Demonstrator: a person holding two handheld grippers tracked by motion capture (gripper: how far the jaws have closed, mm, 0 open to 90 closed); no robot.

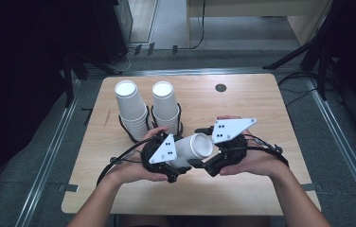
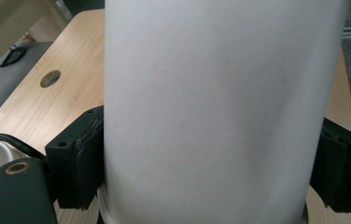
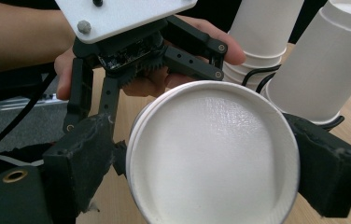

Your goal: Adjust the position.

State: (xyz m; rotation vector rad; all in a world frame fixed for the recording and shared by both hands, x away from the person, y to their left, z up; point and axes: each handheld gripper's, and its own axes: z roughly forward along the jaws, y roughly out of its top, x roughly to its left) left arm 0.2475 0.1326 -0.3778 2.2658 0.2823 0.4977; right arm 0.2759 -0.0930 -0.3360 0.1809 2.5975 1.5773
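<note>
Cup (image 1: 196, 147) lies sideways between both grippers above the wooden table (image 1: 256, 109): left gripper (image 2: 206, 163) clamps its wall, right gripper (image 3: 211, 163) has just been closing around its base, pads touching. Grey floor surrounds.

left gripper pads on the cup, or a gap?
Touching. In the left gripper view both pads sit flush against the cup wall, no gap on either side.

Overhead forward-down, two close claw views, shared cup (image 1: 194, 148)
</note>
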